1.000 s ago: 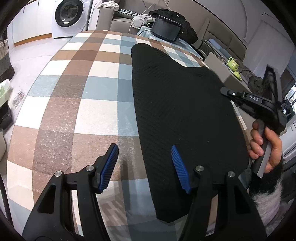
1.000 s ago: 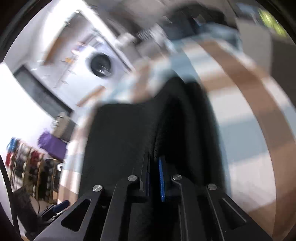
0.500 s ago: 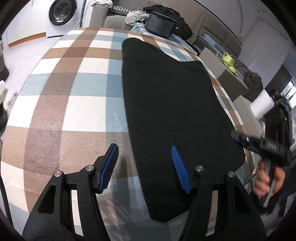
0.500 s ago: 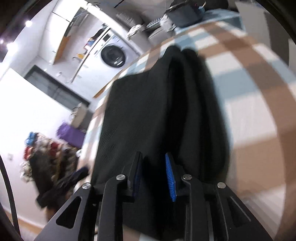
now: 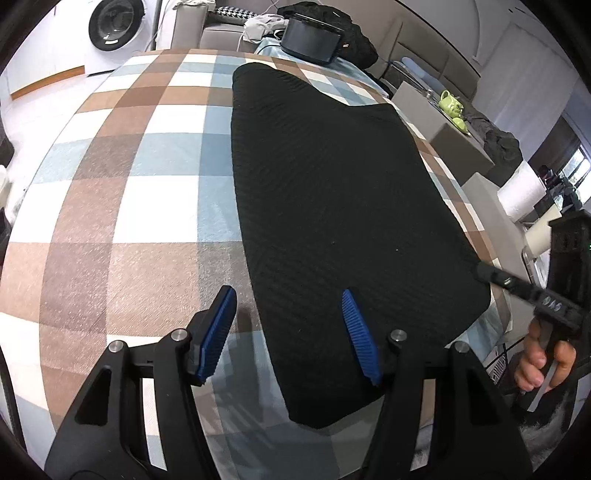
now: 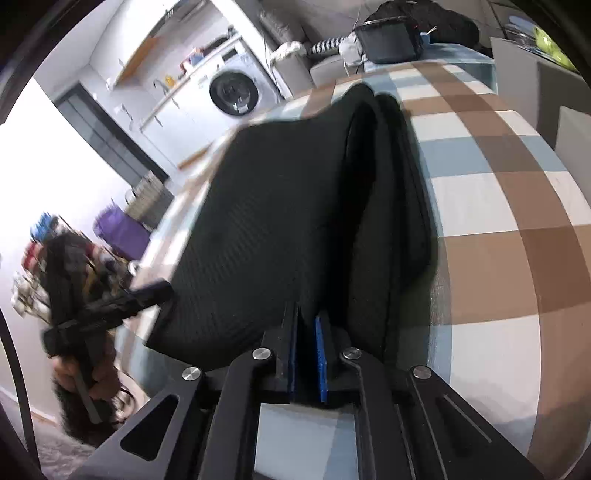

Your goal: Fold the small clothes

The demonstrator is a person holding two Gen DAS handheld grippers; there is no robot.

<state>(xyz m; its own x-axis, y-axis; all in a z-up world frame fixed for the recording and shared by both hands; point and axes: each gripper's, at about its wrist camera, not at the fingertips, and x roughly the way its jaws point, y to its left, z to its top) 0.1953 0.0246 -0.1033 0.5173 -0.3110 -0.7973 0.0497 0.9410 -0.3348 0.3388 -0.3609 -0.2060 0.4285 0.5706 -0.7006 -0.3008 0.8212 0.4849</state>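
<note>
Behind your table: white washing machine (image 5: 110,26) | dark tray (image 5: 312,46) at the far edge | green teapot (image 5: 451,103) right | paper roll (image 5: 521,192)

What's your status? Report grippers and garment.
Left gripper open, over garment's edge. Right gripper just closing on black garment's near edge. Garment flat on checked cloth. Nothing in the way.

White washing machine (image 5: 110,26) behind checked table (image 5: 147,166)

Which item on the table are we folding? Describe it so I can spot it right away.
Find the big checked tablecloth in brown, blue and white. The one thing lying on it is the black ribbed garment, spread flat toward the right edge. Nothing else there is dark or plain.
</note>
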